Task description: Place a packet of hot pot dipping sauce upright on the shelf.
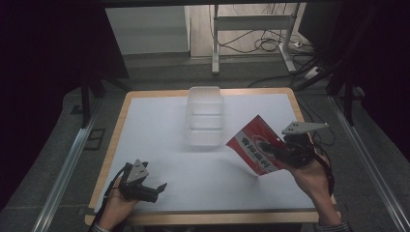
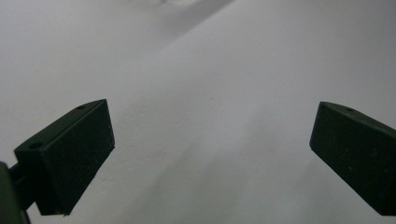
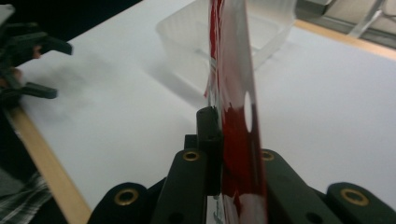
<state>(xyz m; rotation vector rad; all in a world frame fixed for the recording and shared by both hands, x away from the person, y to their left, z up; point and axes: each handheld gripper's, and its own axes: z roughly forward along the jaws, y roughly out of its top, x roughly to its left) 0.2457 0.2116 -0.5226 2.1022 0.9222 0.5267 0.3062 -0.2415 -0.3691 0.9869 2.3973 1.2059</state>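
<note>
- The table [image 1: 159,125], the largest thing, has a white top inside a pale wooden rim; the high view takes in the grey floor and cables beyond it.
- A clear plastic container [image 1: 205,116] stands empty near the far middle of the table; the right gripper view catches it [image 3: 187,37] behind the packet.
- The red and white packet [image 1: 256,145] hangs above the table's right side, tilted. Its face carries a dark round emblem and white characters too small to read. The right gripper view sees it edge-on [image 3: 238,140], with a hanging hole near its pinched end.
- The right gripper [image 1: 285,152] has its jaws clamped on the packet's edge.
- The left gripper [image 1: 157,191] rests low at the near left, jaws spread wide with nothing between them; its own view [image 2: 212,149] looks onto bare white tabletop.
</note>
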